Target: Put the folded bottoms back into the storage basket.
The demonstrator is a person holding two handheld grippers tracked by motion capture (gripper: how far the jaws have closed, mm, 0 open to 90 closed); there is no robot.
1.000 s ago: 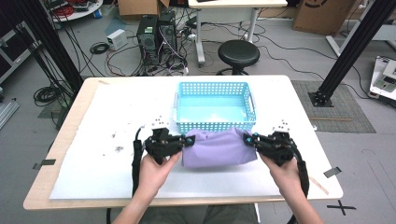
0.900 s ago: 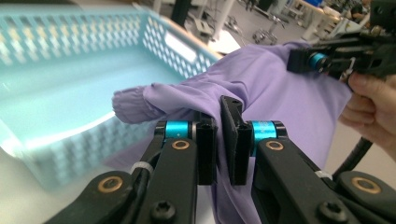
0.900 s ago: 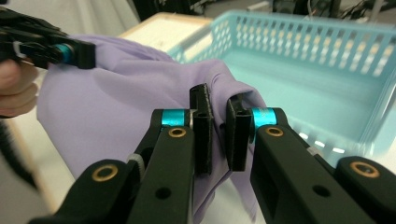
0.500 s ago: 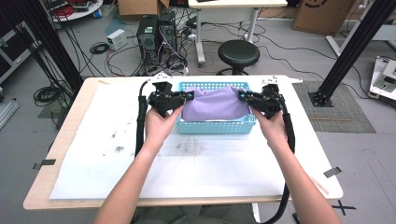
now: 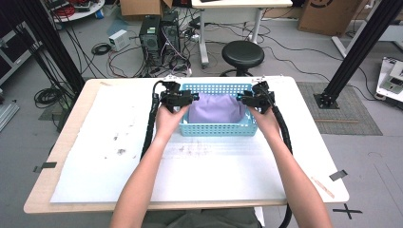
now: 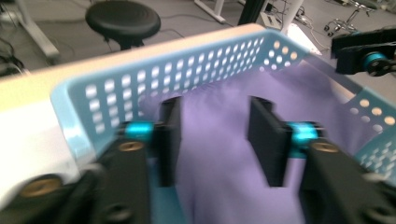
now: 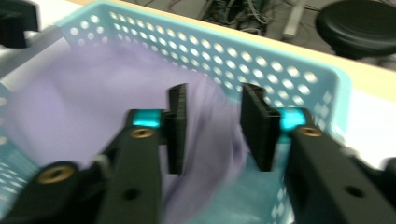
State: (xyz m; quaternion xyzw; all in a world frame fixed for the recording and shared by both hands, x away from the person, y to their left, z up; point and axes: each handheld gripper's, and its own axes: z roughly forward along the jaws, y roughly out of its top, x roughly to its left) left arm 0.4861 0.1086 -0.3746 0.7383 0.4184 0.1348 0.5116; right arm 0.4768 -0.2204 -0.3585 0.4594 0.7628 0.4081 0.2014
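Room for moving stays wide on the white tabletop [image 5: 199, 171] before the basket [image 5: 219, 129], which sits near the far edge. Our left gripper [image 5: 187, 98] and right gripper [image 5: 245, 99] have just been opening, released, over its ends. Inside lies the soft purple cloth [image 5: 216, 108], crumpled against perforated blue plastic walls.

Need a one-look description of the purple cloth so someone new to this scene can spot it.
Start at the pale table with the white sheet on top; at its far edge, in front of the black stool, sits a light blue perforated basket. The purple cloth is the soft bundle lying inside it, between the two grippers. It is the one lilac, fabric thing there.
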